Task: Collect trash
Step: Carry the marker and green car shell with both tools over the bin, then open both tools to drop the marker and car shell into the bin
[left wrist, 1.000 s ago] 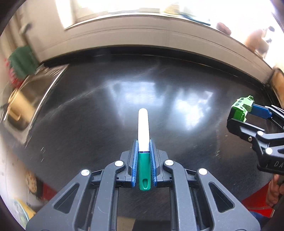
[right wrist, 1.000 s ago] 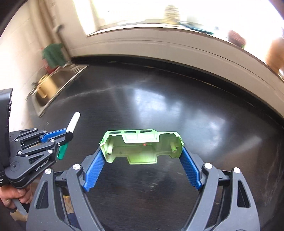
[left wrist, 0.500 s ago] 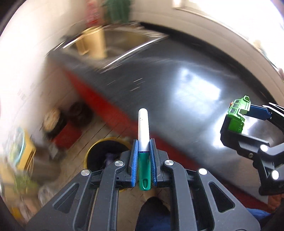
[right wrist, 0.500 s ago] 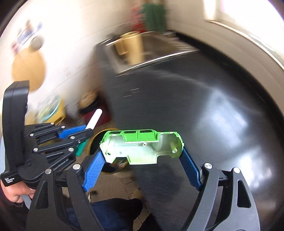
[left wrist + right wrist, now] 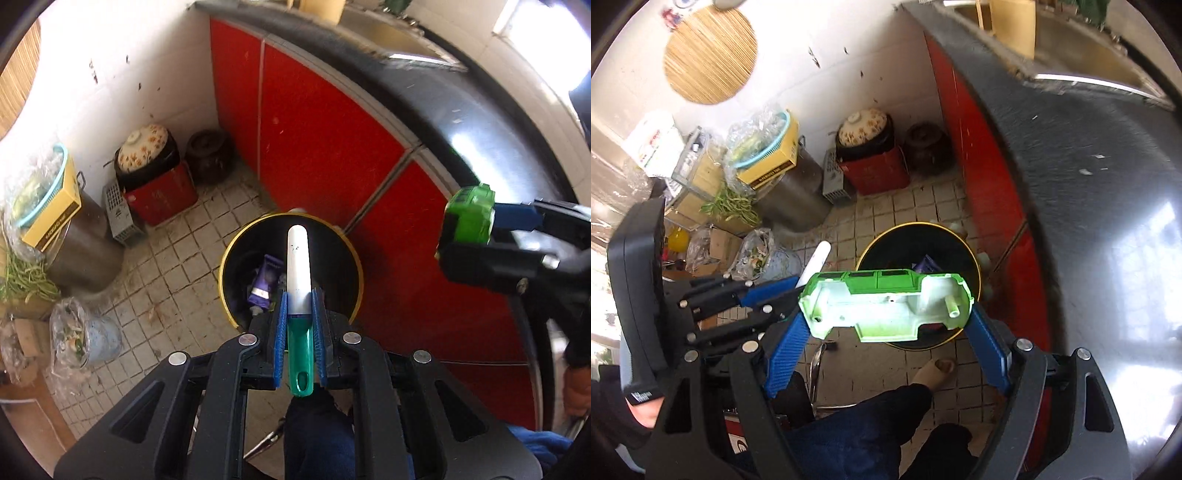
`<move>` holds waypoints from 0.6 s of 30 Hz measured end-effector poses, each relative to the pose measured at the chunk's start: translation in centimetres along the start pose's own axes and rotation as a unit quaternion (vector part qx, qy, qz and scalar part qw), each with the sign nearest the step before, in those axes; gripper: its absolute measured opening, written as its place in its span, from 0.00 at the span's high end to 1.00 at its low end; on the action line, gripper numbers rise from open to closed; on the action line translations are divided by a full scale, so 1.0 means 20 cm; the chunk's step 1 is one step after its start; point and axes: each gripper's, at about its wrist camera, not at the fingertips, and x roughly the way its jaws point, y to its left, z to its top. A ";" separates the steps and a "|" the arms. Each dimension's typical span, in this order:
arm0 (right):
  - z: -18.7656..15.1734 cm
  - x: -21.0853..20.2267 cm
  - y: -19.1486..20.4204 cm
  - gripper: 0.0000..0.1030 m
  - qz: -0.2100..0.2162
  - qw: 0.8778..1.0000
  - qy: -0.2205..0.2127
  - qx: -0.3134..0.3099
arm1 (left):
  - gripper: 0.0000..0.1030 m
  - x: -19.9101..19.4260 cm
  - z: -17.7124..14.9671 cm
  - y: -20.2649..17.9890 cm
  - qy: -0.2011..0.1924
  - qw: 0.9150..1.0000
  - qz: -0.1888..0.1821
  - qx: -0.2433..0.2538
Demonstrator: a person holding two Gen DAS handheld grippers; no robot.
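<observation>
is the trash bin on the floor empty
No, the black bin with the yellow rim already holds a purple tube and other scraps.

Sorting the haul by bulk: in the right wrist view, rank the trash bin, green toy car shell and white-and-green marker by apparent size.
1. trash bin
2. green toy car shell, though nearness inflates it
3. white-and-green marker, mostly hidden

Black claws [image 5: 299,321] — blue ribbed pads [image 5: 785,354], silver screws; dark trousers [image 5: 857,435].
</observation>
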 end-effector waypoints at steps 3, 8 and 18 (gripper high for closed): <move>0.06 0.13 -0.02 0.24 -0.005 1.000 0.021 0.008 | 0.88 0.10 0.02 0.05 0.011 1.000 -0.007 -0.008; 0.11 0.25 -0.05 0.24 -0.014 0.999 0.043 0.015 | 0.88 0.23 0.04 0.11 0.028 0.999 -0.027 -0.022; 0.17 0.28 -0.07 0.14 -0.019 0.998 0.050 0.030 | 0.87 0.34 0.06 0.15 0.042 0.997 -0.056 -0.026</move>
